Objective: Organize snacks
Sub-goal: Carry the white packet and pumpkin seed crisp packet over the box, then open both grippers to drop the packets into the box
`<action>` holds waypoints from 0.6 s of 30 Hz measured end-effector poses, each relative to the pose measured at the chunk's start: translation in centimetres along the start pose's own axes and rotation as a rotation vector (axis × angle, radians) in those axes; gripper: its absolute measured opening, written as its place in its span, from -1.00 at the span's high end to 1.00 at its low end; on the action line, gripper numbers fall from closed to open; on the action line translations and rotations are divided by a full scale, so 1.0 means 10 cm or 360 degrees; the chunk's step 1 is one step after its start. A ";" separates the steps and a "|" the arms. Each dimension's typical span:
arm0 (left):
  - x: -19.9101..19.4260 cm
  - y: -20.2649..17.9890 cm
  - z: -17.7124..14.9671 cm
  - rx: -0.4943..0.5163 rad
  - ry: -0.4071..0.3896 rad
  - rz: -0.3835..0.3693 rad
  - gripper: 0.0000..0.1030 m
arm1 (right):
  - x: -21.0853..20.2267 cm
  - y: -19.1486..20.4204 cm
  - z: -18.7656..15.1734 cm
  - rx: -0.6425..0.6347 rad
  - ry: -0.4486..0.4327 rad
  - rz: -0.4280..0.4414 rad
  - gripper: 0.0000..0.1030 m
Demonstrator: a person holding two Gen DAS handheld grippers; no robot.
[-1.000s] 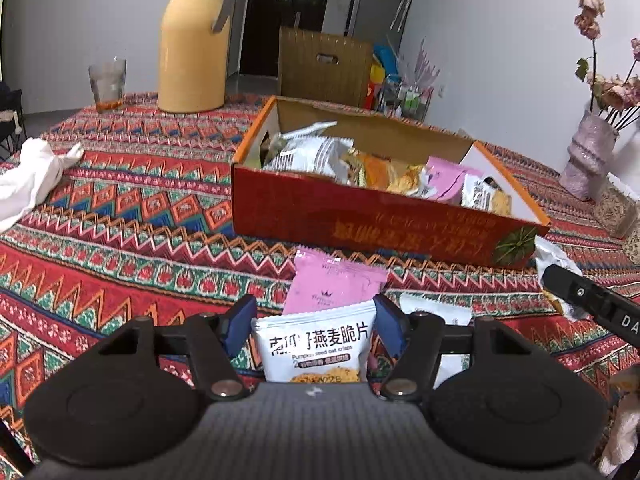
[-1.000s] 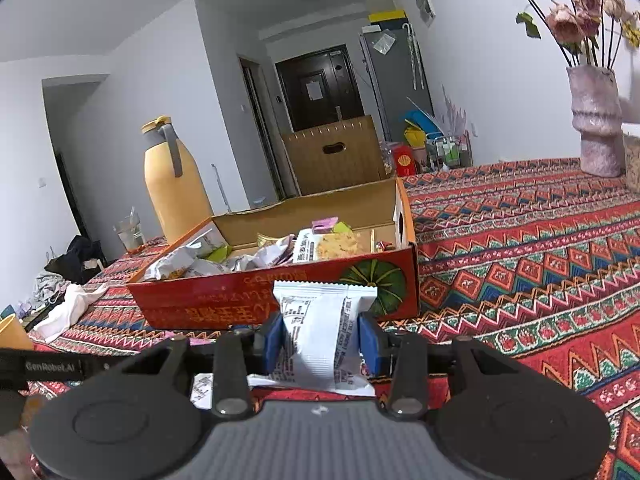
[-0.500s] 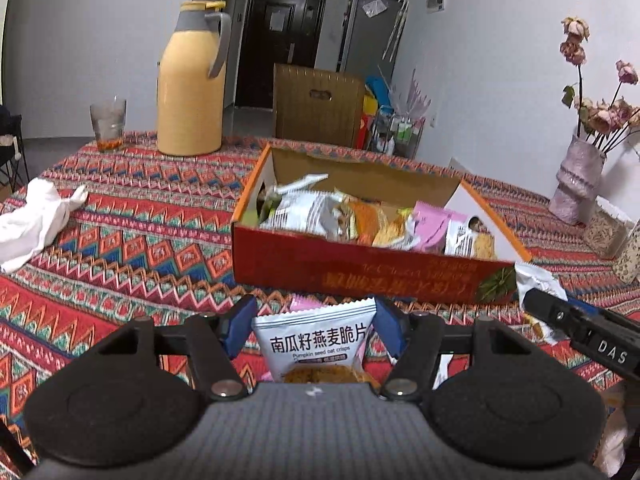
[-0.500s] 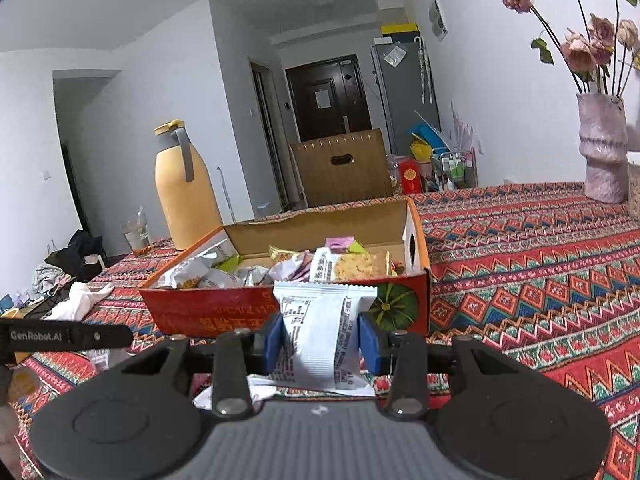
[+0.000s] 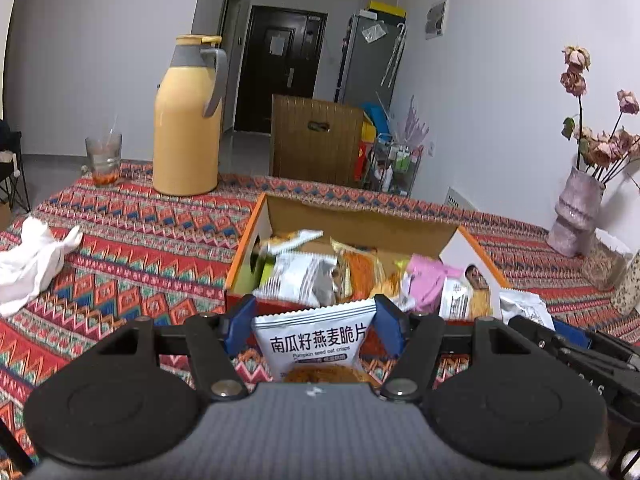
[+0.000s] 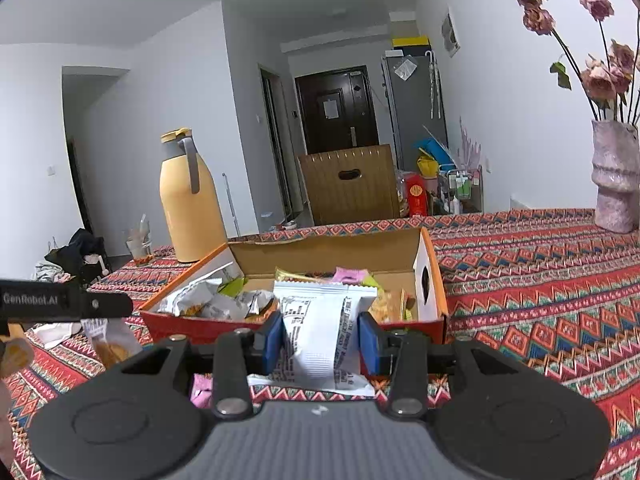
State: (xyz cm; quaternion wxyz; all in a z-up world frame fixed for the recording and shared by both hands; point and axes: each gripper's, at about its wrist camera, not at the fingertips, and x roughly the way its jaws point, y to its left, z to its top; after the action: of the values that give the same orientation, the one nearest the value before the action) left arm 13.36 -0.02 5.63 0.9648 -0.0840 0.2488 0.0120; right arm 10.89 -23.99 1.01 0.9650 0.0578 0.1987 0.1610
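While we hold both claws above the patterned counter (image 5: 132,248), our left claw (image 5: 316,326) pinches a pumpkin seed oat crisps packet (image 5: 318,344) and our right claw (image 6: 322,338) clamps a white snack packet (image 6: 324,332). Just ahead of each claw sits the open orange snack box (image 6: 434,276), already holding several packets.

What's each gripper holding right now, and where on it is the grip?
The left gripper pinches a pumpkin seed oat crisps packet by its side edges. The right gripper squeezes a white snack packet across its middle.
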 end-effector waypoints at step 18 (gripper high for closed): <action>0.45 -0.21 0.46 -0.0003 -0.0101 -0.0019 -0.24 | 0.50 -0.01 0.48 -0.0034 -0.0084 -0.0057 0.24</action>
State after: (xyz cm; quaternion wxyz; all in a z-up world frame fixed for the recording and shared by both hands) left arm 19.58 -1.38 7.73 0.9722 -0.0860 0.2176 0.0090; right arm 17.17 -22.62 3.57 0.9732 0.0480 0.1726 0.1443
